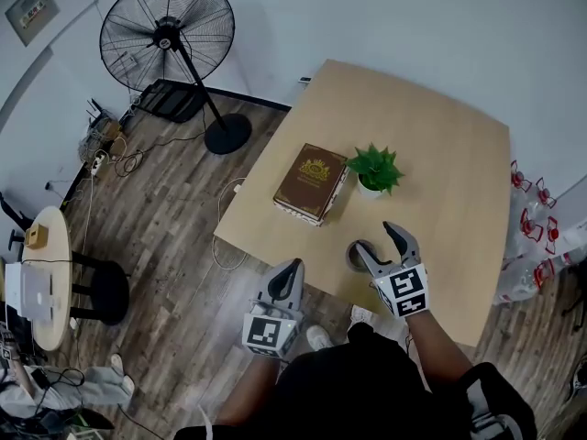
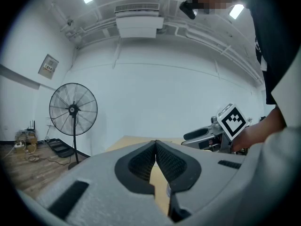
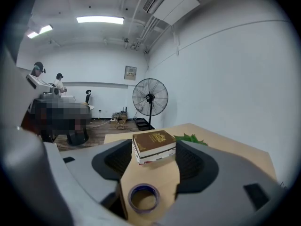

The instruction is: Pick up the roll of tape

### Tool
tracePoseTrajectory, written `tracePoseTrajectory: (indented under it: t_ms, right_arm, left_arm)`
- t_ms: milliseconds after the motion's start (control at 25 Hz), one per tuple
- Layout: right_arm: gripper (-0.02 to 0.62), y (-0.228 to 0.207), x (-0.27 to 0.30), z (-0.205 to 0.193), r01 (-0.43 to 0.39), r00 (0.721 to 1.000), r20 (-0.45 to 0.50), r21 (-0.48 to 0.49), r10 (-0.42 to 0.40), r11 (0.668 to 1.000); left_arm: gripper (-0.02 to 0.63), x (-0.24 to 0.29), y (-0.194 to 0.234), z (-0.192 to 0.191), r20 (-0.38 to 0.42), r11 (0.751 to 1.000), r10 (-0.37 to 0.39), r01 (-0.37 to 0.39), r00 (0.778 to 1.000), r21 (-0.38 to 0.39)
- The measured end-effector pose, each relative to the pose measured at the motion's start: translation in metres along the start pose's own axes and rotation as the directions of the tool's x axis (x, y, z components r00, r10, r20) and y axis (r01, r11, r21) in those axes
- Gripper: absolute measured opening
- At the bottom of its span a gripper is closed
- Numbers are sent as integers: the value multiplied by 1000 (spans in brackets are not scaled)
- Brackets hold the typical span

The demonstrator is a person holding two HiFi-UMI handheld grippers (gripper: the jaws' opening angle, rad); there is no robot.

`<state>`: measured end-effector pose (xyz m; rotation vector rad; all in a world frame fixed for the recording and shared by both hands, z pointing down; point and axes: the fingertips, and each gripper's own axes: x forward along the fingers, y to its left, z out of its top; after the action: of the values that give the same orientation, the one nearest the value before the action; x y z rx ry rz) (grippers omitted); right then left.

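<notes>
Tape roll (image 3: 144, 197) lies untouched between jaws of the wide-open right tool (image 1: 377, 236), book (image 1: 310, 181) and plant (image 1: 374, 167) beyond; left tool (image 1: 293, 267) closed, empty.

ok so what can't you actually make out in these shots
Head view: the roll of tape is partly covered by the right gripper.
Every view: the book cover lettering is too small to read.
Head view: the plant pot is mostly hidden under its leaves.
Left gripper view: the left gripper body blocks most of the table.

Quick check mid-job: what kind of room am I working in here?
Likely an office or lab workroom: a pedestal fan on wood-look flooring, a tangle of cables by the white wall, and a ceiling air conditioner.
</notes>
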<state>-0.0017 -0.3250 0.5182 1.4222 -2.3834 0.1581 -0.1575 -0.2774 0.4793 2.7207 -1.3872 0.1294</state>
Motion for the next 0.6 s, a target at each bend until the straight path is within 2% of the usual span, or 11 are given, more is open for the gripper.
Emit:
tracePoseTrajectory:
  t_ms: [240, 600]
  right_arm:
    - [281, -14, 24, -47, -19, 992, -124, 22, 22, 1000]
    - [281, -22, 51, -111, -51, 955, -291, 48, 63, 998]
  left_arm:
    - [5, 12, 4, -8, -17, 1000, 11, -12, 1000, -13]
    - [5, 21, 8, -14, -38, 999, 33, -34, 999, -22]
